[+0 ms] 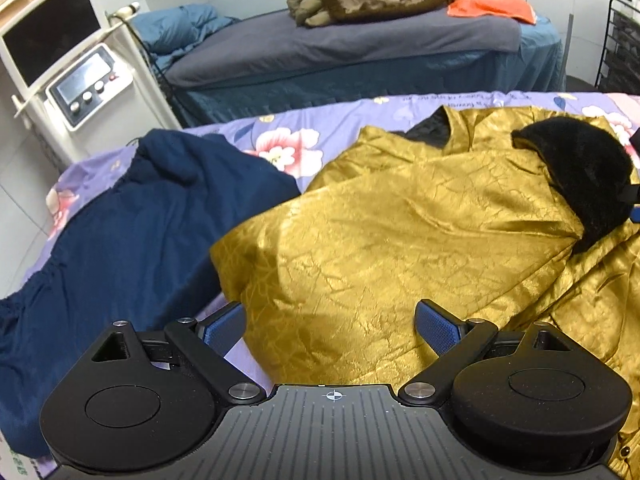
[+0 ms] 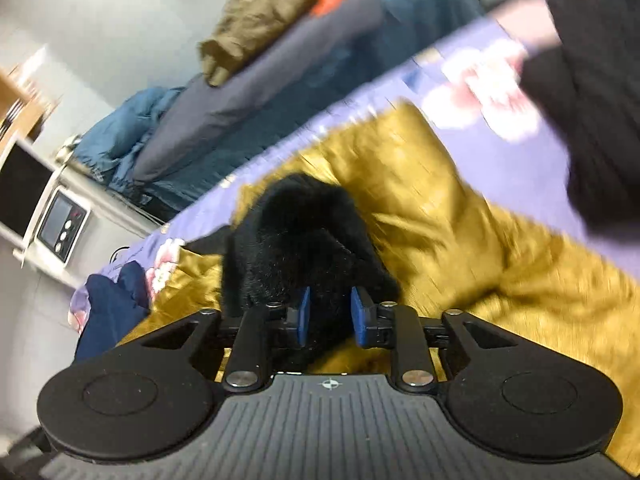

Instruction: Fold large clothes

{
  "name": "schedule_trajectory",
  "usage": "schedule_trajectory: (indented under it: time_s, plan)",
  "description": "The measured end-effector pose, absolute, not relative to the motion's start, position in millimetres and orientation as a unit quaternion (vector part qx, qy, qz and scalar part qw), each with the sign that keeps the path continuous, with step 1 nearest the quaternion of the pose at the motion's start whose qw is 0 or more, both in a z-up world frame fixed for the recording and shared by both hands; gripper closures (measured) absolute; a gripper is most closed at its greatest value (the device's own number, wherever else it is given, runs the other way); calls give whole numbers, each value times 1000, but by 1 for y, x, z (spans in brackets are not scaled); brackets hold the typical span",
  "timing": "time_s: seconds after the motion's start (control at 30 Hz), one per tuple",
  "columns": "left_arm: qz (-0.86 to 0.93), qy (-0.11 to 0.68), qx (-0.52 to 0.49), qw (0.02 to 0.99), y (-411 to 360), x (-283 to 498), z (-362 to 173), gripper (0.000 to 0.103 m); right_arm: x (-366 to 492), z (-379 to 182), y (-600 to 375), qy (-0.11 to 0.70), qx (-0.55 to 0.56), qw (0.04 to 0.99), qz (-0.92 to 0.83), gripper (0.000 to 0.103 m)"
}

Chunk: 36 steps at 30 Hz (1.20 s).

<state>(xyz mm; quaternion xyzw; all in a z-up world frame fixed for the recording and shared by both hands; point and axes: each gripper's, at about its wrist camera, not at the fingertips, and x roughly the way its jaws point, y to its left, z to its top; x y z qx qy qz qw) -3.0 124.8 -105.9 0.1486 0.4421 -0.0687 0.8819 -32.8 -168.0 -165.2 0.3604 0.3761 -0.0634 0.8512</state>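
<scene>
A shiny gold crinkled jacket (image 1: 384,240) lies spread on the near bed's lilac floral sheet (image 1: 320,128), right of a navy blue garment (image 1: 132,240). The left gripper (image 1: 330,330) hovers over its near edge, jaws wide, nothing between. The right gripper (image 2: 330,316) pinches the jacket's black fuzzy lining (image 2: 296,232), jaws narrow.

Gold crinkled-satin garment (image 1: 400,232) spread mostly flat on floral bed sheet (image 1: 328,128), shiny side up, creased throughout. Black fuzzy lining (image 1: 580,176) exposed where one part is turned over near the collar — bunched, raised off the gold fabric. Navy garment (image 1: 128,248) heaped just beside it — rumpled, overlapped by the gold edge, spilling off the bed's near side.
</scene>
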Motion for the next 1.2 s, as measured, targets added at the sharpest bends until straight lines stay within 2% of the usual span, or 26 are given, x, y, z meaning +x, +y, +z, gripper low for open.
schedule_trajectory:
  time_s: [0.1, 0.17, 0.43, 0.5, 0.77, 0.93, 1.2]
  plan:
    - [-66, 444, 148, 881, 126, -2, -106, 0, -36, -175, -171, 379, 384, 838, -77, 48]
    - [-66, 442, 145, 883, 127, -2, -105, 0, -43, -175, -170, 380, 386, 837, -82, 48]
    - [-63, 436, 142, 887, 130, -2, -99, 0, -55, -147, -175, 349, 358, 857, -124, 27]
    - [-59, 435, 142, 887, 132, -2, -99, 0, -57, -137, -175, 335, 342, 868, -134, 24]
    - [-37, 420, 115, 899, 150, -10, -88, 0, -55, -103, -170, 291, 249, 914, -131, 24]
    - [-28, 416, 94, 904, 163, -13, -86, 0, -45, -98, -158, 301, 224, 925, -64, 18]
    - [-78, 402, 67, 910, 151, 7, -88, 0, -12, -91, -84, 323, 97, 936, 100, 15]
